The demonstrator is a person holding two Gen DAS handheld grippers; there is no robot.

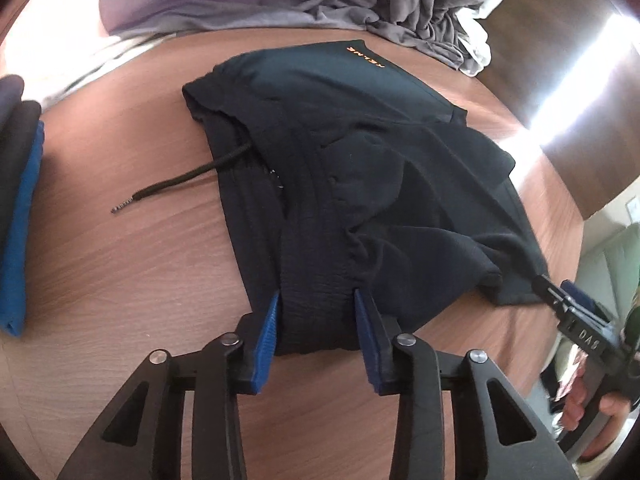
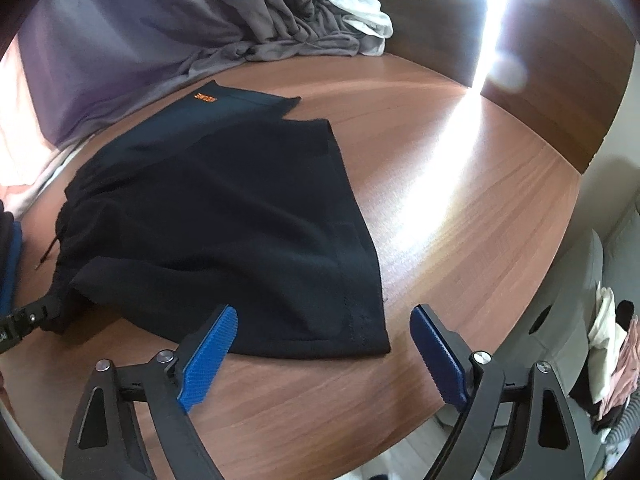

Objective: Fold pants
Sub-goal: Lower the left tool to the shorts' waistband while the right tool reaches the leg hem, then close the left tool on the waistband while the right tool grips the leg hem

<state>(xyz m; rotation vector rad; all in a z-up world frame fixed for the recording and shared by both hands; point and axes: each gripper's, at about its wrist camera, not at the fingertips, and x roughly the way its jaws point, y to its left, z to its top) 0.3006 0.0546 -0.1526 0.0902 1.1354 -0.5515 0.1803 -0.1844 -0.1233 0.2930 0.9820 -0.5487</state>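
My left gripper (image 1: 316, 312) straddles the waistband end of the black pants (image 1: 340, 184), its pads either side of a bunched fold, whether they truly pinch it I cannot tell. My right gripper (image 2: 324, 344) stands wide apart at the hem corner. The pants run lengthwise between them along the near edge of the round wooden table (image 2: 460, 200); grey bedding (image 2: 248, 12) sits at the far edge.

One black pants (image 1: 360, 184), two tools (image 1: 316, 300) (image 2: 324, 320), one folded stack (image 1: 18, 208), one table (image 1: 132, 264)
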